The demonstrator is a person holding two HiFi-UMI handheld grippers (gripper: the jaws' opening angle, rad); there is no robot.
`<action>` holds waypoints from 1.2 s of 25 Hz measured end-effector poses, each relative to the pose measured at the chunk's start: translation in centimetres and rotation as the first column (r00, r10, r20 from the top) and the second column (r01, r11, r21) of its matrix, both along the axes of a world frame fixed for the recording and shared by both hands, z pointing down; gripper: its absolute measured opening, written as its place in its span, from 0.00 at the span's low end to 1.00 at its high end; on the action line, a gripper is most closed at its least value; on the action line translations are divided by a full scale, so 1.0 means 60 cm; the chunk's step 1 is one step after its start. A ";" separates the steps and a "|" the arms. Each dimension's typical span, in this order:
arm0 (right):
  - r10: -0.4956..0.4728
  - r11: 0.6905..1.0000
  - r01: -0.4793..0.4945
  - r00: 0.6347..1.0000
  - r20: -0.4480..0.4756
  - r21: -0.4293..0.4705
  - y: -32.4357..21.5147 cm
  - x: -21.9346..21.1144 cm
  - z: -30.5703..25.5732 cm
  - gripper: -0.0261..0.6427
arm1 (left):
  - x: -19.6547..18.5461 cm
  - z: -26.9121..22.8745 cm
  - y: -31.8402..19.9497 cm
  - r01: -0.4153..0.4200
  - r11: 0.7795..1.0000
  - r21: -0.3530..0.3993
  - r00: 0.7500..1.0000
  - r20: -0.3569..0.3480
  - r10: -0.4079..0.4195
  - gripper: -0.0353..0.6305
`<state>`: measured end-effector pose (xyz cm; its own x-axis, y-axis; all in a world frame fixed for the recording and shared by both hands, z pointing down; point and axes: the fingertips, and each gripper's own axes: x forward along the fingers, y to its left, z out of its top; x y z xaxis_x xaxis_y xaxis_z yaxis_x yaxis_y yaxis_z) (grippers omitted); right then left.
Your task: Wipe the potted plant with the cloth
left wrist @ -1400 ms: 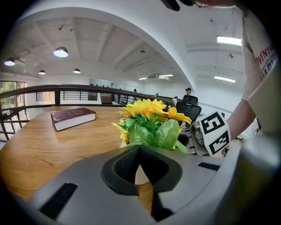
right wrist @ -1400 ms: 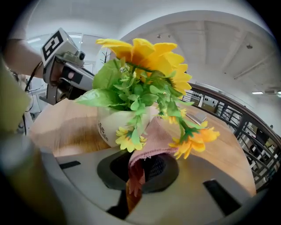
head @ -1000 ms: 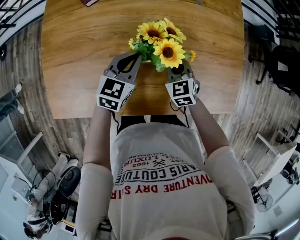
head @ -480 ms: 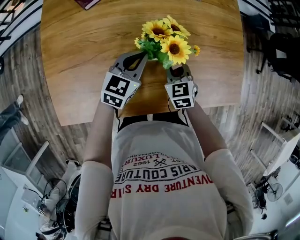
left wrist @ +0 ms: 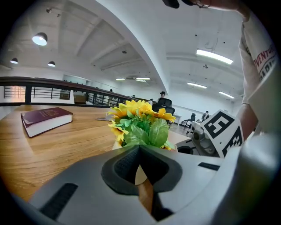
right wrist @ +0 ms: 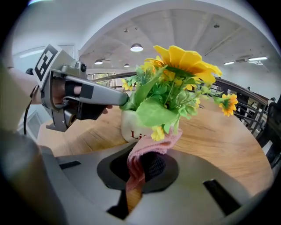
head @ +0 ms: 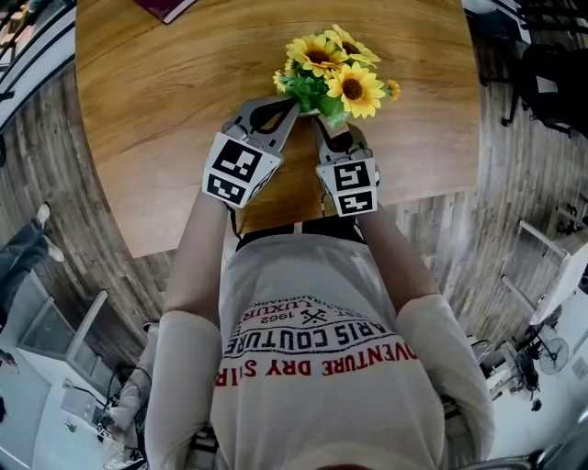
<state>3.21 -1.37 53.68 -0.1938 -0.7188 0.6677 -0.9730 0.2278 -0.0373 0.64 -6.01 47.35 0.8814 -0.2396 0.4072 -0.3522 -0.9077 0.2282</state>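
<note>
A white pot (right wrist: 131, 127) with red lettering holds artificial sunflowers (head: 335, 73) and green leaves (right wrist: 158, 110) on the wooden table (head: 165, 110). My right gripper (head: 323, 126) is shut on a pink cloth (right wrist: 147, 151). The cloth's free end presses up against a small yellow bloom and the low leaves at the pot's front. My left gripper (head: 294, 103) is shut, and its tip (right wrist: 125, 99) reaches into the leaves just above the pot's rim from the left. Whether it pinches a leaf is hidden. The left gripper view shows the plant (left wrist: 140, 127) right beyond the closed left gripper (left wrist: 139, 148).
A dark red book (left wrist: 46, 119) lies on the table beyond the plant, at the far left (head: 165, 5). The table's near edge (head: 276, 218) runs just below both grippers. Railings, chairs and office clutter surround the table on the wooden floor.
My right gripper has slid left across the plant's front with the cloth and rolled, ending closer to the left gripper. The left gripper has stayed at the plant.
</note>
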 end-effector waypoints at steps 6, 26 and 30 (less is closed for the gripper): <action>0.005 1.000 -0.006 1.000 0.020 0.012 -0.002 -0.037 -0.013 0.09 | 0.000 0.001 0.003 -0.043 0.999 0.003 0.999 -0.014 0.043 0.08; -0.012 1.000 0.013 0.994 0.105 -0.005 0.065 -0.026 -0.042 0.09 | -0.013 -0.012 0.011 -0.018 1.000 0.012 0.999 -0.046 0.018 0.08; 0.057 0.997 -0.053 0.996 0.071 -0.065 0.080 0.050 -0.026 0.09 | -0.006 -0.021 0.011 0.021 0.999 0.040 0.999 -0.038 -0.019 0.08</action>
